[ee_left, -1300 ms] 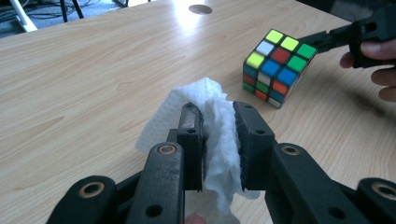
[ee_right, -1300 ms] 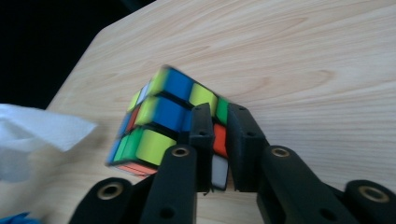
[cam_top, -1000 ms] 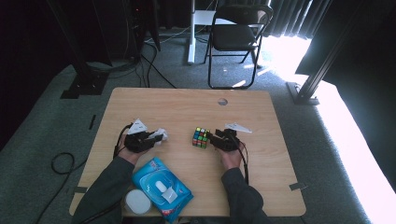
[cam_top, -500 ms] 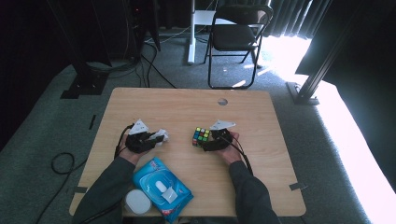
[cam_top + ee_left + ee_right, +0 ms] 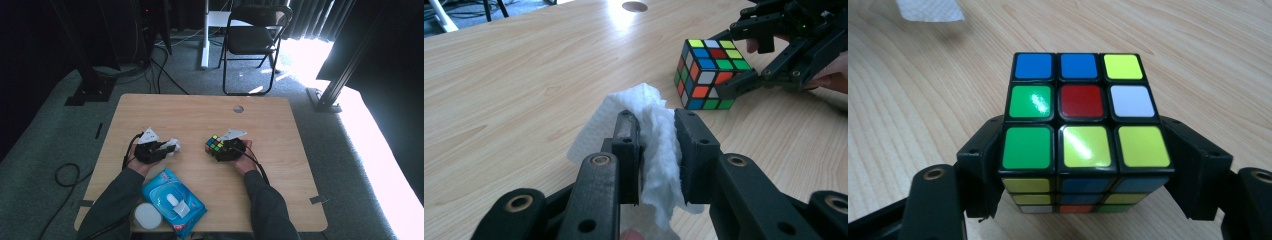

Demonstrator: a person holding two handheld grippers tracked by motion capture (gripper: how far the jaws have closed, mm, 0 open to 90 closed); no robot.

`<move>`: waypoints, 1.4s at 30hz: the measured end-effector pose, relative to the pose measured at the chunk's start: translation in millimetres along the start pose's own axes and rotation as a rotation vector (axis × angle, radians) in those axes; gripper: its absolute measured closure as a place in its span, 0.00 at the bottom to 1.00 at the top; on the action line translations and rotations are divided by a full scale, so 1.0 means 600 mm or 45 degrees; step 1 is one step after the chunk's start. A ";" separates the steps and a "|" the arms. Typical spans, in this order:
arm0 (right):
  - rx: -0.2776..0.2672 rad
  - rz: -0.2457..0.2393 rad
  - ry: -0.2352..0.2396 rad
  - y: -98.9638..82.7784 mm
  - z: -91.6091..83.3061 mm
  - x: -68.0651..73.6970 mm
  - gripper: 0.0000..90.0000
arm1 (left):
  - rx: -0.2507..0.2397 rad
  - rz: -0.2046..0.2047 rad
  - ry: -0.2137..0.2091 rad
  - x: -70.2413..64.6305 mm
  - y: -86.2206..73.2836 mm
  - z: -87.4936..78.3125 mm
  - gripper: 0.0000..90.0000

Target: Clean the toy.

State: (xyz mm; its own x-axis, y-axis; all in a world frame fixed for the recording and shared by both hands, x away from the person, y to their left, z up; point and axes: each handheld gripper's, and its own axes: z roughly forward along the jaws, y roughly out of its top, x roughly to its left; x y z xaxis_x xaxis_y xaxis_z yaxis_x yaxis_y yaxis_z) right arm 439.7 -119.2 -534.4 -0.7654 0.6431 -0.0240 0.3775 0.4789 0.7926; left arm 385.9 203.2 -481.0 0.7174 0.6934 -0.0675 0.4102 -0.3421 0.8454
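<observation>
From the high view I keep the left gripper parked with its tissue and bring the right gripper square around the cube, mid-surface.

In the left gripper view my jaws clamp the crumpled white tissue; the cube sits just beyond, apart from it.

In the right gripper view the jaws, just closing, hug the cube on both sides. I should grip evenly before lifting. It's scrambled, glossy, black-edged.
</observation>
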 end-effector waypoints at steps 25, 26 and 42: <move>-0.049 -0.054 0.041 0.021 -0.020 0.034 0.38 | -0.013 0.050 -0.066 -0.020 0.034 0.002 0.91; -0.049 -0.054 0.041 0.021 -0.020 0.034 0.38 | -0.014 0.055 -0.068 -0.022 0.036 0.002 0.91; -0.040 -0.129 0.087 0.043 -0.004 0.071 0.38 | 0.028 0.122 -0.163 -0.050 0.061 0.029 0.90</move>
State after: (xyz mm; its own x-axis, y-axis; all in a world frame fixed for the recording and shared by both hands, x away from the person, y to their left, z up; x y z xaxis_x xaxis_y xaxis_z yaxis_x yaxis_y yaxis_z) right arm 416.0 -80.8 -513.5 -0.8328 0.5498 -0.0644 0.2807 0.5197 0.8069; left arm 389.3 158.8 -457.4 0.8193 0.5707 -0.0551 0.3474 -0.4178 0.8395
